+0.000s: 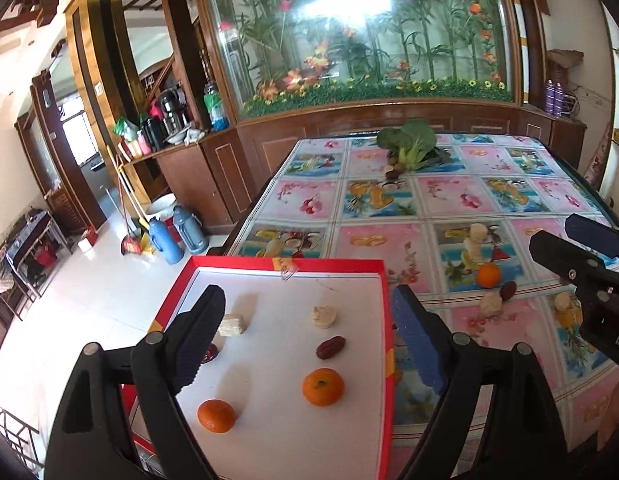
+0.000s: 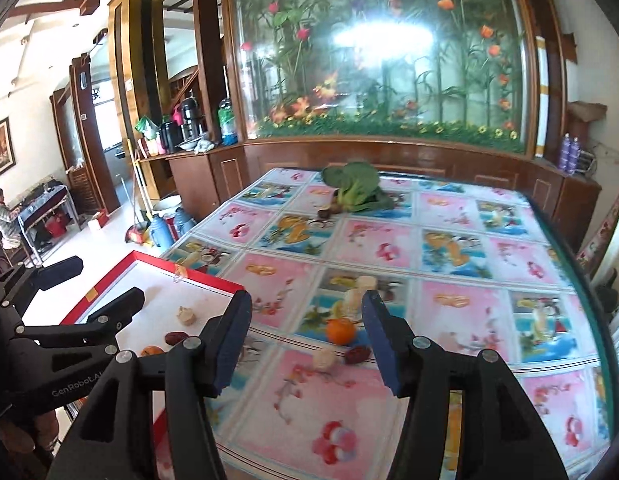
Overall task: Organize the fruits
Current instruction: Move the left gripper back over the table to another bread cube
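My left wrist camera looks forward and down along its two fingers from just above the red tray (image 1: 385, 320), close enough that the tray's white floor fills the lower middle, with the left gripper (image 1: 305, 336) framing it. My right wrist camera sits further right over the patterned table (image 2: 449, 240), facing the same way toward the glass flower display (image 2: 381, 48), with the right gripper (image 2: 307, 340) spread in front. Both views share the tray, the loose orange (image 1: 488, 274) (image 2: 340, 331) on the table, the leafy greens (image 1: 409, 142) (image 2: 355, 188) at the far edge, and each catches the other gripper at its side
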Available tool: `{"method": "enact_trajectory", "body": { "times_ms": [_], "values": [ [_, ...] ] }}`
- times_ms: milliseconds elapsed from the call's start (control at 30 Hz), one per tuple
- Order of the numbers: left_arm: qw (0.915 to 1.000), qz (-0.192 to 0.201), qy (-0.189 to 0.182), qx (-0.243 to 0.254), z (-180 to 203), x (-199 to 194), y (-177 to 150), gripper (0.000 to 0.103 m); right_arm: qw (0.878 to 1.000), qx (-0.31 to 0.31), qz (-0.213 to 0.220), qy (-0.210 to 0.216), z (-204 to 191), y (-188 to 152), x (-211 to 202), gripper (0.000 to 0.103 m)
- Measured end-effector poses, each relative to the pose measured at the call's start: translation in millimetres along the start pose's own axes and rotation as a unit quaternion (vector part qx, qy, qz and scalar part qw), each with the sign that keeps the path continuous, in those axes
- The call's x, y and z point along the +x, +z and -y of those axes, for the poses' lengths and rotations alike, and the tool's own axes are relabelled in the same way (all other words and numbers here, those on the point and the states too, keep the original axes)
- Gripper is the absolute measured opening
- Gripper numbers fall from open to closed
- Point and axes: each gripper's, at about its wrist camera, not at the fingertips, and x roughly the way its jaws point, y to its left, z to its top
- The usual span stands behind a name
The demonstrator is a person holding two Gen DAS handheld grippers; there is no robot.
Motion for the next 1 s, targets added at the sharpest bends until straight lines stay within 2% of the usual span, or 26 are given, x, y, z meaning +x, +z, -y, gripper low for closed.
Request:
{"method": "enact_trajectory", "body": {
  "times_ms": [533, 700, 767, 900, 1000],
  "values": [
    [0.9995, 0.016, -0.008, 0.028, 34, -27, 4, 0.086, 1.000, 0.020, 0.008, -0.002, 34, -13, -23, 0.058],
    [0.9991, 0.016, -0.010, 0.037, 43, -28, 5, 0.088, 0.999, 0.025, -0.003, -0.022, 58, -25, -25, 0.061],
    [0.9985, 0.006, -0.019, 0.050, 50, -23, 2, 0.094, 0.999, 0.030, -0.013, -0.043, 74, -35, -25, 0.062],
    [0.9954, -0.040, -0.044, 0.075, 65, 3, -14, 0.094, 0.994, 0.052, -0.062, -0.076, 112, -63, -16, 0.062],
    [0.9918, -0.075, -0.061, 0.084, 76, 21, -26, 0.094, 0.990, 0.073, -0.095, -0.081, 131, -82, -9, 0.062]
  ]
}}
